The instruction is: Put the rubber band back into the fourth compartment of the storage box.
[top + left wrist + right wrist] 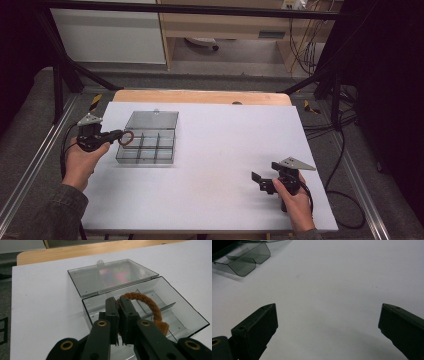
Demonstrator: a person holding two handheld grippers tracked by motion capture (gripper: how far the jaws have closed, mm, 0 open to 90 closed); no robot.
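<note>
Overall: white table. Clear compartment box, lid folded back, far left. Right gripper, jaws spread wide, nothing held, near right, well apart from box. Left gripper, jaws pinched on brown braided ring above the box's left compartments.

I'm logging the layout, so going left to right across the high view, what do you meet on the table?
left gripper pinching the brown ring → clear compartment box with its lid open → bare white table → right gripper, open.
</note>
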